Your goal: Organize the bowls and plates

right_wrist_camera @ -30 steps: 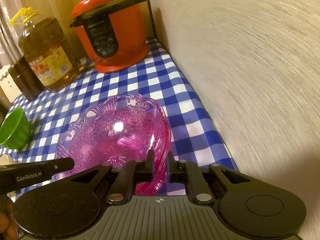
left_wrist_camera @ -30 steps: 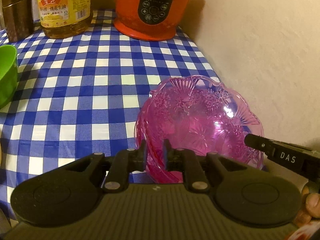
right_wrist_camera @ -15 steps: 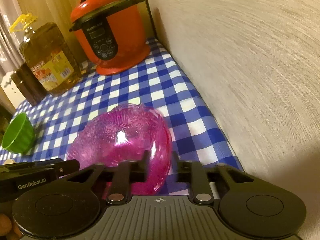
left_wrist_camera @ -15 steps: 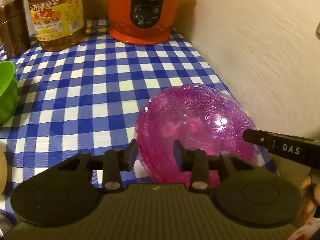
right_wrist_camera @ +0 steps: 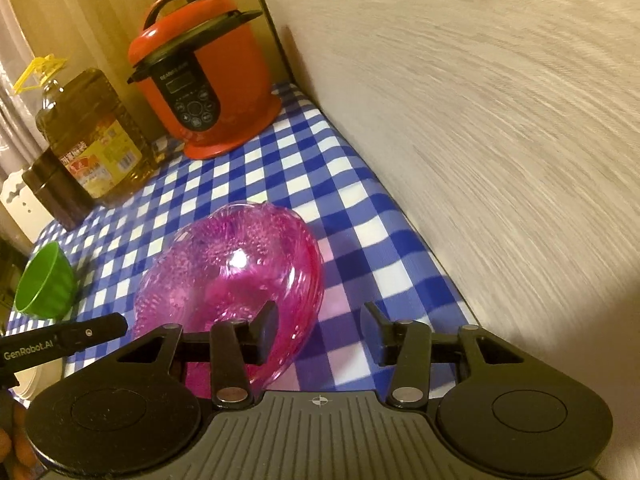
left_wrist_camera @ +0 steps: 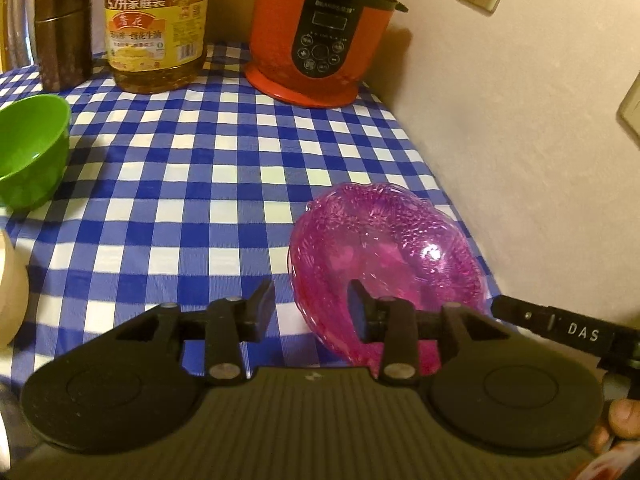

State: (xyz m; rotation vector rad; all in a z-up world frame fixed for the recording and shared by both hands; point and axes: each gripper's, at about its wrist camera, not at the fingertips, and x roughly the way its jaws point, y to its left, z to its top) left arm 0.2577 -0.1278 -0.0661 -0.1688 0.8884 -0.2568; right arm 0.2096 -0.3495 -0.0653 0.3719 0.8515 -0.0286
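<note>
Checked cloth [left_wrist_camera: 208, 184]: pink bowl [left_wrist_camera: 384, 248] straddled by open left tool [left_wrist_camera: 310, 304].

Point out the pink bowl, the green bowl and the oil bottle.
pink bowl [left_wrist_camera: 400, 248], left wrist view, inside of the bowl.
green bowl [left_wrist_camera: 28, 152], left wrist view, inner wall.
oil bottle [right_wrist_camera: 96, 148], right wrist view, yellow label.

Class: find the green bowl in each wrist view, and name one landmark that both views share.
Left wrist view: green bowl at the left edge, above mid-height.
Right wrist view: green bowl at the far left, below mid-height.
Shared landmark: the red pressure cooker at the back of the table.
</note>
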